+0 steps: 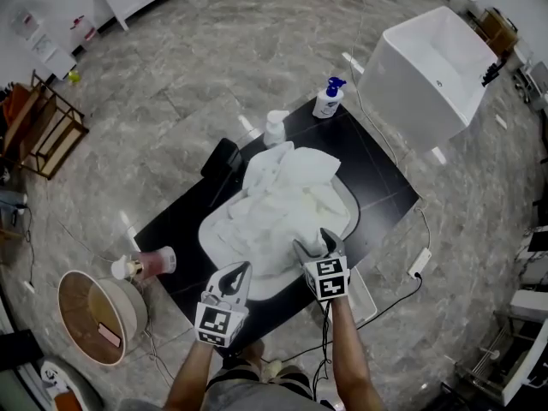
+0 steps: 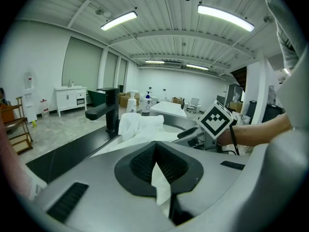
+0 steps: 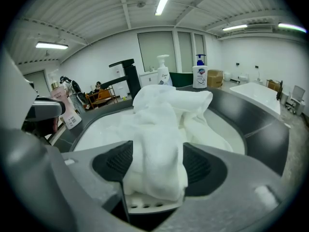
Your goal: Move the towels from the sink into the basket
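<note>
A heap of white towels [image 1: 287, 199] fills the white sink [image 1: 212, 229] set in a black counter. The round wicker basket [image 1: 90, 315] stands on the floor at the lower left. My right gripper [image 1: 315, 241] is at the sink's front rim. In the right gripper view it [image 3: 157, 166] is open, with a thick fold of towel [image 3: 161, 124] between its pads. My left gripper [image 1: 242, 269] hovers at the front rim beside it. In the left gripper view its jaws [image 2: 154, 159] are shut, with only a thin white strip showing in the slit.
A black faucet [image 1: 221, 157] stands behind the sink, with two pump bottles [image 1: 328, 98] [image 1: 275, 127] at the counter's far end. A pink bottle [image 1: 150, 264] lies on the counter's left end. A white tub [image 1: 437, 67] stands at the upper right and a cable [image 1: 419, 264] runs on the floor.
</note>
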